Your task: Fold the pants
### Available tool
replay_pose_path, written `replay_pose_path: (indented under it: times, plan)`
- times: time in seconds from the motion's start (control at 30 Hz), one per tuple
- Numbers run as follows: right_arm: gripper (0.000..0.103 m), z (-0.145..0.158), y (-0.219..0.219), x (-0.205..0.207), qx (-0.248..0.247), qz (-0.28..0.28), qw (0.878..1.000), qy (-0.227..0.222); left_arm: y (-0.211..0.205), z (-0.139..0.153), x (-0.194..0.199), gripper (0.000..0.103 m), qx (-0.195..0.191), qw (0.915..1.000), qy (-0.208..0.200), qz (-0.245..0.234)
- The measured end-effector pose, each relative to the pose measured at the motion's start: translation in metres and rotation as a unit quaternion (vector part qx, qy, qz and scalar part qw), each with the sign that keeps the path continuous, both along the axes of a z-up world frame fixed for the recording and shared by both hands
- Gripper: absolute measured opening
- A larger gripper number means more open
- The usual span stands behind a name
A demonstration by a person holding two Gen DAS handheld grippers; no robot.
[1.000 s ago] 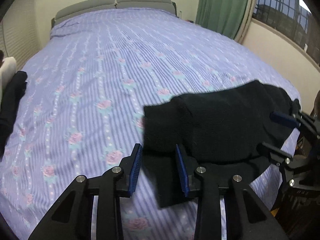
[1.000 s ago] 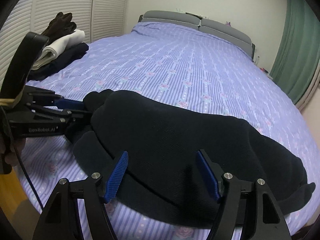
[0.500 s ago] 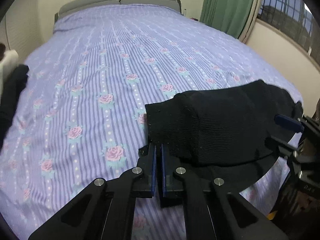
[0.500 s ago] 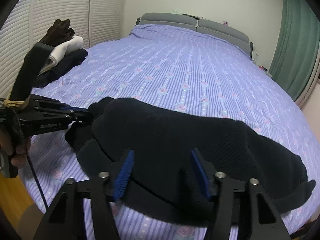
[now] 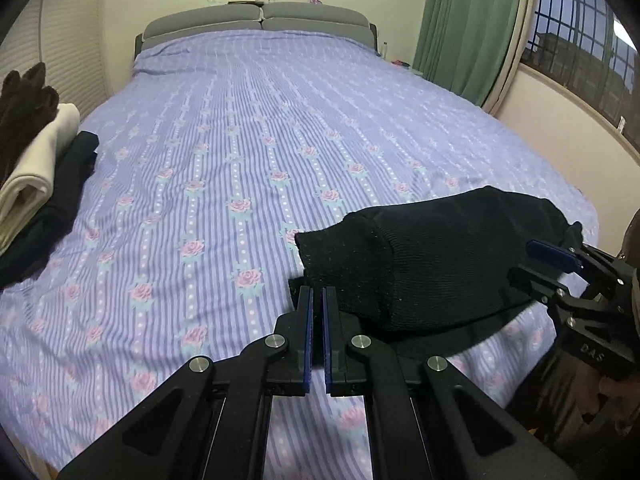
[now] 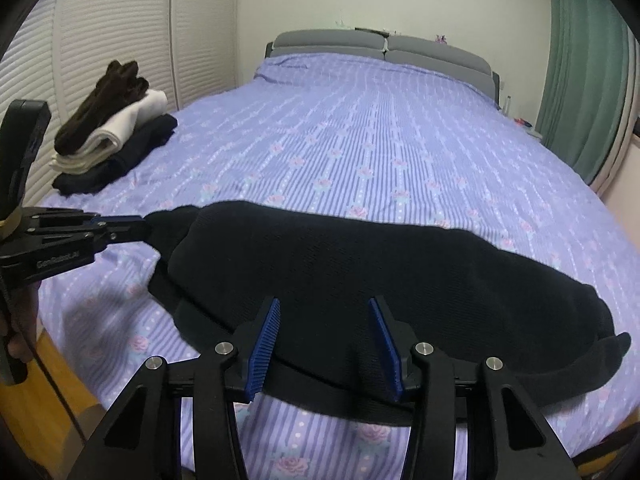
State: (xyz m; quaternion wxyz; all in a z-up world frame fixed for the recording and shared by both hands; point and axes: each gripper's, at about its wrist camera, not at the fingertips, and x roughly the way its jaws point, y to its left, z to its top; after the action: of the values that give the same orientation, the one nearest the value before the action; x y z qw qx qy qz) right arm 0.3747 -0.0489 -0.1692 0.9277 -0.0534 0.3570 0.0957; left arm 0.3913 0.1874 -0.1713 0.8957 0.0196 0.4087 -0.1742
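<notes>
Black knit pants (image 6: 360, 264) lie in a loose, rounded bundle across the near edge of the bed (image 5: 280, 140), right in front of both pairs of fingers. The left gripper (image 5: 316, 332) has its fingers pressed together on a corner of the fabric at the bundle's left end; in the right wrist view that corner is drawn out taut from the heap toward the left gripper (image 6: 120, 228). The right gripper (image 6: 324, 340) has just been closing; its fingers straddle the near hem of the pants, cloth lying between them, but the blue pads (image 6: 264, 344) do not yet seem to pinch it.

As for progress, the garment is doubled over on itself in some fashion, yet it looks lumpy rather than flat, with a stray end trailing off beyond the right fingers. So I judge the fold unfinished: one end is gripped, the second grip is still being made, and the lifting, laying flat and final folding remain.

Far beyond the left fingers, a stack of folded clothes (image 6: 112, 140) sits near the bed's side edge, probably where these pants belong once done.
</notes>
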Motion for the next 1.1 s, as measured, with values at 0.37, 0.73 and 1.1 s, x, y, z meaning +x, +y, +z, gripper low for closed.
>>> replay_pose_path:
  times: [0.37, 0.73, 1.1]
  plan:
    - [0.047, -0.006, -0.009, -0.011, -0.017, 0.002, 1.000, -0.003, -0.003, -0.053, -0.003, 0.006, 0.010, 0.9987, 0.046, 0.021]
    - [0.054, -0.023, -0.060, -0.018, 0.032, -0.079, 0.996, 0.019, -0.026, -0.048, -0.009, 0.006, 0.063, 0.9974, 0.033, 0.014]
    - [0.064, -0.041, -0.184, -0.023, 0.150, -0.296, 0.942, 0.057, -0.038, -0.049, -0.007, 0.006, 0.083, 0.9959, 0.032, 0.020]
